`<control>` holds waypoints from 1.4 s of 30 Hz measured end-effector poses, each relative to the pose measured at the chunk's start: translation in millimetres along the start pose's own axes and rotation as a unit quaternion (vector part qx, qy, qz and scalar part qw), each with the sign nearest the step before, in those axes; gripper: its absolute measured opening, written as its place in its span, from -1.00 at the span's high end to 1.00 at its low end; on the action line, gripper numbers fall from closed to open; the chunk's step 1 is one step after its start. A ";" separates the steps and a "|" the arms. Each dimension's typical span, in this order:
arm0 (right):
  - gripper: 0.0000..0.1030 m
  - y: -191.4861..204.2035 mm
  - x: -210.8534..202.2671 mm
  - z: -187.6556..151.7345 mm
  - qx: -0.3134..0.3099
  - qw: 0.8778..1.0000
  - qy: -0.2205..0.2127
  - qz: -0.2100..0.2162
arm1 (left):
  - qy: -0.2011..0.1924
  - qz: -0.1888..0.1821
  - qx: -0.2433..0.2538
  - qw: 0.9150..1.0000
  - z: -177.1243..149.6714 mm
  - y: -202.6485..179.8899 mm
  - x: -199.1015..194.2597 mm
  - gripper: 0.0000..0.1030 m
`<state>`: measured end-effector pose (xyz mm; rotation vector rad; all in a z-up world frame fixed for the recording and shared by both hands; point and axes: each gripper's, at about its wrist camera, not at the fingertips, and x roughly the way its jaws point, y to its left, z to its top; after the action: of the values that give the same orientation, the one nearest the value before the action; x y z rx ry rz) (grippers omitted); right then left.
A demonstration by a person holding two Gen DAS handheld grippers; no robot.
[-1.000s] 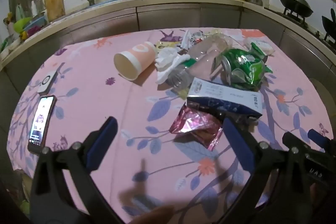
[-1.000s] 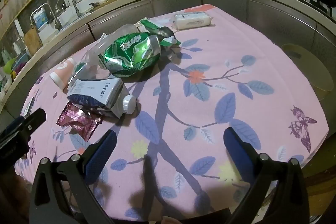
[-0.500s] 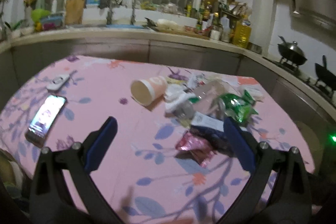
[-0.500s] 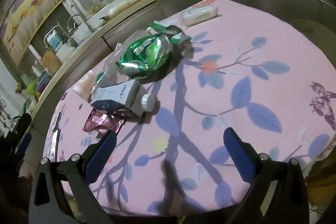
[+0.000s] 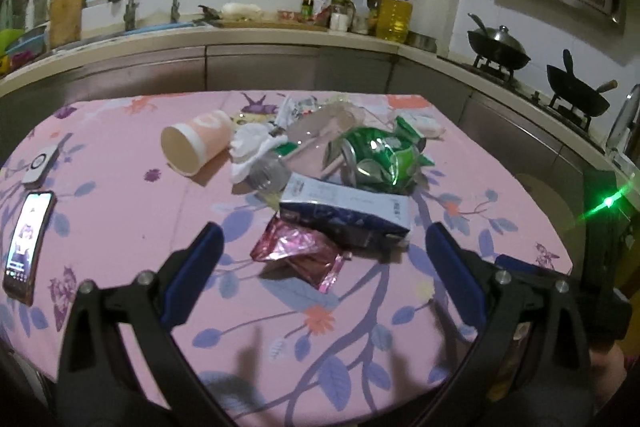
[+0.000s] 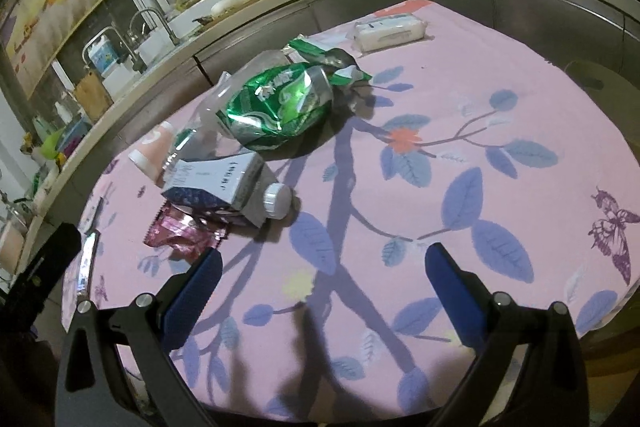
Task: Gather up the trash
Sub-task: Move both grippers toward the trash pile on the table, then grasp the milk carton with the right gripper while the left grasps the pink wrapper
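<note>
**Both grippers wide open over the trash pile**

The left gripper and the right gripper hover above the pink table, jaws spread wide, holding nothing. The landmark is the milk carton. A pink foil wrapper lies touching its near side. Behind it rest a crushed green can, a clear plastic bottle and crumpled tissue. A paper cup lies on its side beyond, leftward. A phone sits well apart, far left.
</note>
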<state>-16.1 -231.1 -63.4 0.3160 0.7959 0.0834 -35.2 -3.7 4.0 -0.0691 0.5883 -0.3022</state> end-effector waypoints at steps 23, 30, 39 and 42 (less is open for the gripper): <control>-0.60 -8.8 1.9 9.5 -0.040 0.999 -0.009 -0.023 | 0.078 0.056 -0.019 0.995 13.5 34.9 41.3 -0.88; -0.41 17.3 15.6 18.5 -0.151 0.988 0.001 0.016 | 0.124 0.022 -0.001 0.992 4.1 42.8 65.7 -0.88; -0.43 58.4 48.3 36.3 -0.292 0.955 0.002 0.045 | 0.142 -0.009 0.016 0.990 7.8 44.5 99.0 -0.73; -0.49 63.6 59.4 40.4 -0.320 0.946 0.005 0.054 | 0.159 -0.023 0.016 0.987 6.8 43.5 112.0 -0.58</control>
<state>57.1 -169.3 -58.1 -0.2586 0.7187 0.4368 68.3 4.0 -56.9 -0.0025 0.8985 -0.3711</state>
